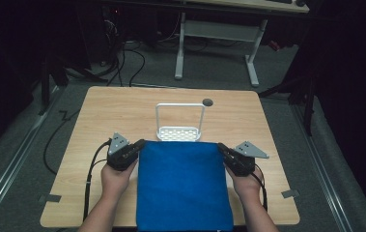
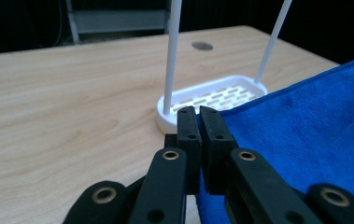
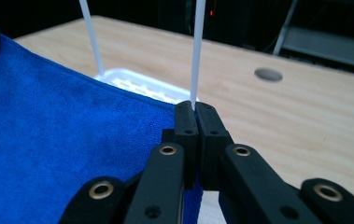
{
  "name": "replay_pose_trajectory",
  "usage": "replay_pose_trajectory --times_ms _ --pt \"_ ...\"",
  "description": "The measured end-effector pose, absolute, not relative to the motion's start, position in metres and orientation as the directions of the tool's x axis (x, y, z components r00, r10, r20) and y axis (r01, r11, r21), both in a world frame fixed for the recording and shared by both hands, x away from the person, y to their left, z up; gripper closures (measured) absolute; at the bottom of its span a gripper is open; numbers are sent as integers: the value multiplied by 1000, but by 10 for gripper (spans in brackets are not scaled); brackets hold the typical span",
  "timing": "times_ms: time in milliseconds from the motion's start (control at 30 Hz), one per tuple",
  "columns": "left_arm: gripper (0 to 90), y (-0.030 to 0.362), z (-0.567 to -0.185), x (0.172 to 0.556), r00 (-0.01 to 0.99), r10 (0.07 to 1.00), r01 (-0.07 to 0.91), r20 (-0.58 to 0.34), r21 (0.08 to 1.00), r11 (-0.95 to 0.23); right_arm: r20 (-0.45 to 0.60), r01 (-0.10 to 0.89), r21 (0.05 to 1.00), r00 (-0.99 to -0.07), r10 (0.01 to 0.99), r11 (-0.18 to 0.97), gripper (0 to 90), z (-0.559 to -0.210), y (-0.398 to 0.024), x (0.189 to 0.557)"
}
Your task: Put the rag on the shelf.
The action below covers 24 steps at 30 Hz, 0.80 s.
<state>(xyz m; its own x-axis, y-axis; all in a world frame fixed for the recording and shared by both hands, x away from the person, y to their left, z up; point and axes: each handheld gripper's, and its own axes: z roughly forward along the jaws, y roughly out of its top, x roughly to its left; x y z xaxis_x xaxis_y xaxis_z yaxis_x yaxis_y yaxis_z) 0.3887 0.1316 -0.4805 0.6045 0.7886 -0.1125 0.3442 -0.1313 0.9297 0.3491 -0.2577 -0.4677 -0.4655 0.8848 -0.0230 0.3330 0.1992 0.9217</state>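
Left gripper [image 1: 139, 144] pinches one far corner of the blue towel [image 1: 183, 186]; right gripper [image 1: 220, 147] pinches the other — white rack [image 1: 179, 130] just beyond.

Cloth [image 1: 184, 186] in the lower middle is solid bright blue, the slotted rack [image 1: 179, 133] above it plain white, the table [image 1: 122, 111] light wood grain, and both grippers [image 1: 139, 145] [image 1: 221, 147] black.

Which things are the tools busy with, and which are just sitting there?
In use:
- soft blue cloth, pinched at its far corners
- left tool
- right tool

Just sitting there:
- white plastic rack with a tall hoop handle, apparently untouched behind the cloth
- wooden table
- round grey hole cover
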Motion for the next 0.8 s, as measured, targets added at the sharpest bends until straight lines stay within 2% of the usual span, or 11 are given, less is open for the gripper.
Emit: replay_pose_trajectory --times_ms 800 --pt "879 138 -401 345 642 766 72 -37 997 -12 -55 74 992 -480 876 103 890 -395 -255 306"
